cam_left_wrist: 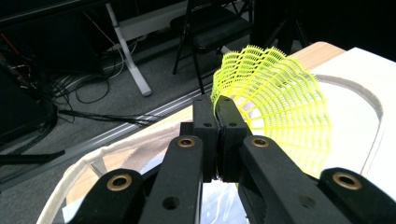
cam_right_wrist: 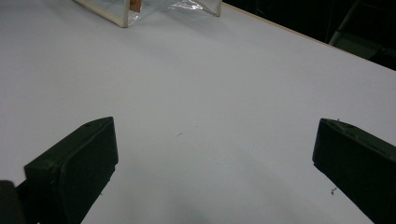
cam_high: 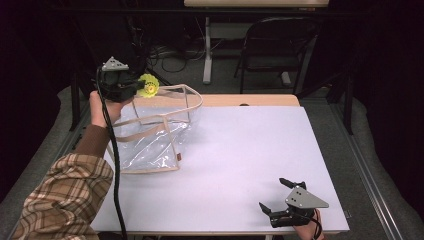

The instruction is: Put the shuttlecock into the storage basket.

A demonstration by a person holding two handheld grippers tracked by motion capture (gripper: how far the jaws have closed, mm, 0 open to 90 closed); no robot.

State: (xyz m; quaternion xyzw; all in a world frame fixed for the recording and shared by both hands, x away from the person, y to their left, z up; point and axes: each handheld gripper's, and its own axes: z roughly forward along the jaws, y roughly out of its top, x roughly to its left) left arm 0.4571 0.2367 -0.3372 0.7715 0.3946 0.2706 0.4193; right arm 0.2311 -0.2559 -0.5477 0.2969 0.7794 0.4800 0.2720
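Nearest you, at the near right corner of the table (cam_high: 240,165), your right gripper (cam_high: 282,196) rests low over the white surface with its jaws spread wide and nothing between them; in the right gripper view only bare tabletop lies between the two black pads. It has no part in the current step and can wait where it is.

Farther out, on the left side of the table, the clear plastic bag (cam_high: 150,145) with its beige trim stands with its mouth open towards the far left corner. Its rim (cam_left_wrist: 70,172) curves just under your left gripper.

Farthest off, your left gripper (cam_high: 131,89) is raised over the far left corner, its jaws clamped fully together on the edge of the yellow shuttlecock (cam_left_wrist: 275,98). You pinch only the lip of the mesh skirt, so the grip looks thin. The shuttlecock hangs in the air just above the bag's far rim, touching nothing else that you can make out.

The step in hand looks like carrying the shuttlecock to the bag. Next, you probably need to bring it over the middle of the opening, lower it past the rim, and only then part the jaws.
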